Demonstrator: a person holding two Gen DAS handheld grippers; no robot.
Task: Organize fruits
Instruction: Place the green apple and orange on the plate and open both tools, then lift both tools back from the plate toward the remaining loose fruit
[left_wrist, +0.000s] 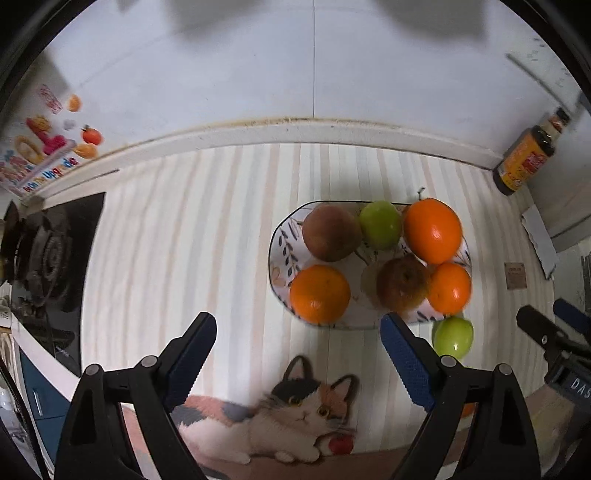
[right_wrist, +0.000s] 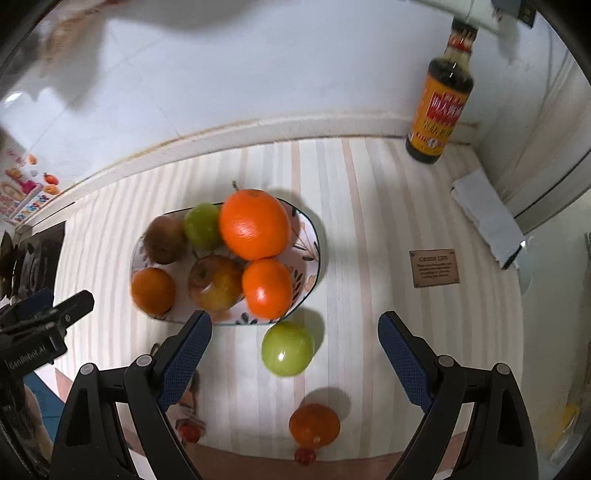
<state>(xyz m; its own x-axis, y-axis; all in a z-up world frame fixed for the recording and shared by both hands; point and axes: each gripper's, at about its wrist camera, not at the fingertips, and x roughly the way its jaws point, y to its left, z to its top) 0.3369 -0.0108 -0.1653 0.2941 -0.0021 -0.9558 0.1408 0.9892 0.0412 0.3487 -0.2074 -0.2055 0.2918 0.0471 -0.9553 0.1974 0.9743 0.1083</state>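
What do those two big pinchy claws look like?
Both look the same. The left gripper and the right gripper have chunky black plastic arms with triangle-shaped holes and round grey bolts at the joints. Their fingers wear dark blue bumpy pads. The right gripper's body shows white letters in the left camera, and the left one's body reads "GenRobot.AI" in the right camera.

The mat (right_wrist: 369, 206) looks like matt striped cloth. The plate (right_wrist: 306, 236) is glossy glazed ceramic. The oranges (right_wrist: 254, 224) shine smoothly. The gripper pads (left_wrist: 406, 362) are textured blue rubber on matt black plastic. The bottle (right_wrist: 441, 99) is dark glass with a paper label.
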